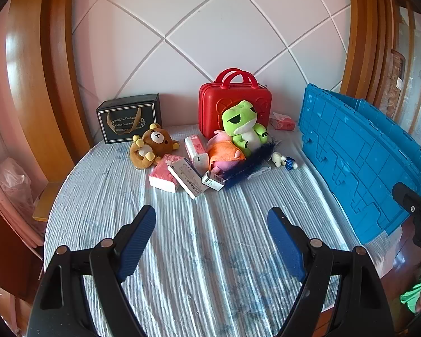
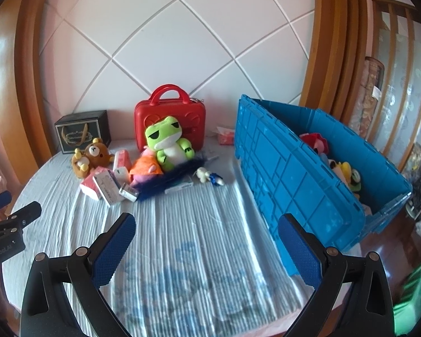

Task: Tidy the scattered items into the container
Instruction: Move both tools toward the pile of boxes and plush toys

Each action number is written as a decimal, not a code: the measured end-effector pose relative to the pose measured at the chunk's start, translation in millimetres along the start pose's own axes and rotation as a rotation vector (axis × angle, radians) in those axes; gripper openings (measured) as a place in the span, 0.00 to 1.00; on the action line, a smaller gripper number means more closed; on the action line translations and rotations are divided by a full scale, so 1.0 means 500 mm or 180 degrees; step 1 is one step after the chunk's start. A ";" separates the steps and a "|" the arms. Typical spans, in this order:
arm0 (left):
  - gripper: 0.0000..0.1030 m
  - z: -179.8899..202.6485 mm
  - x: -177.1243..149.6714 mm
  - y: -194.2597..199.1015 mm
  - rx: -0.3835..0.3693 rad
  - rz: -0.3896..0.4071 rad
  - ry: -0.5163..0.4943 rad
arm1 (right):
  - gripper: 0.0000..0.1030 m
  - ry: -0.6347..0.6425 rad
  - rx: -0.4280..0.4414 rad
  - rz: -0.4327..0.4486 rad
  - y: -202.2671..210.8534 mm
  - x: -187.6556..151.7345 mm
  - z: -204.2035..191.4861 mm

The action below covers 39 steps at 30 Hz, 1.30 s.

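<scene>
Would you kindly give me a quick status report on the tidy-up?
Left gripper and right gripper open, empty. Blue crate partly filled; frog plush, bear plush, boxes left on bed. Path clear.

Each gripper (image 1: 212,241) (image 2: 206,245) has a black plastic frame with round silver rivets, textured blue finger pads (image 2: 113,248) and white lettering.

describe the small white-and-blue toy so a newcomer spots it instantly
Start at the blue crate on the table's right side. Left of its near wall lies the toy pile under the green frog plush. The small white-and-blue toy lies alone at that pile's right edge, by far the tiniest figure.
</scene>
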State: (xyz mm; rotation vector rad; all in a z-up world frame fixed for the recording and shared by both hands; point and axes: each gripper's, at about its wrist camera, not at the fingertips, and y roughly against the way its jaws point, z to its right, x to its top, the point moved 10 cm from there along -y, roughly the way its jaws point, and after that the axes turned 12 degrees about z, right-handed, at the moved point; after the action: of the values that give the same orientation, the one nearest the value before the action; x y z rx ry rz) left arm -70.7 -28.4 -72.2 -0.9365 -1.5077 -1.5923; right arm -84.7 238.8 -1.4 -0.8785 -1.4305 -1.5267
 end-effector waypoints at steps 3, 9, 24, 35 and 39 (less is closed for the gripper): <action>0.79 -0.003 0.001 0.000 -0.0008 0.0005 0.0001 | 1.00 0.0002 -0.0014 -0.0006 -0.001 -0.001 -0.004; 0.79 -0.013 0.001 -0.001 -0.0003 0.0008 0.0013 | 1.00 0.0013 -0.0008 -0.0001 0.000 -0.001 -0.008; 0.79 -0.059 -0.037 -0.048 0.0127 -0.0238 0.0275 | 1.00 0.0079 0.0195 -0.0112 -0.050 -0.013 -0.030; 0.79 -0.057 -0.090 -0.194 0.0661 -0.0675 0.0491 | 1.00 0.0098 0.0917 -0.0428 -0.258 -0.034 -0.016; 0.79 -0.068 -0.112 -0.248 0.0860 -0.0714 0.0610 | 1.00 0.0096 0.1129 -0.0660 -0.366 -0.056 -0.011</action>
State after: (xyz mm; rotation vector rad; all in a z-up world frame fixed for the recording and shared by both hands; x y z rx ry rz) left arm -155.4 -56.1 -180.4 -0.4646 -1.6826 -1.5325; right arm -241.1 234.8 -100.8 -0.5040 -1.7448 -1.3655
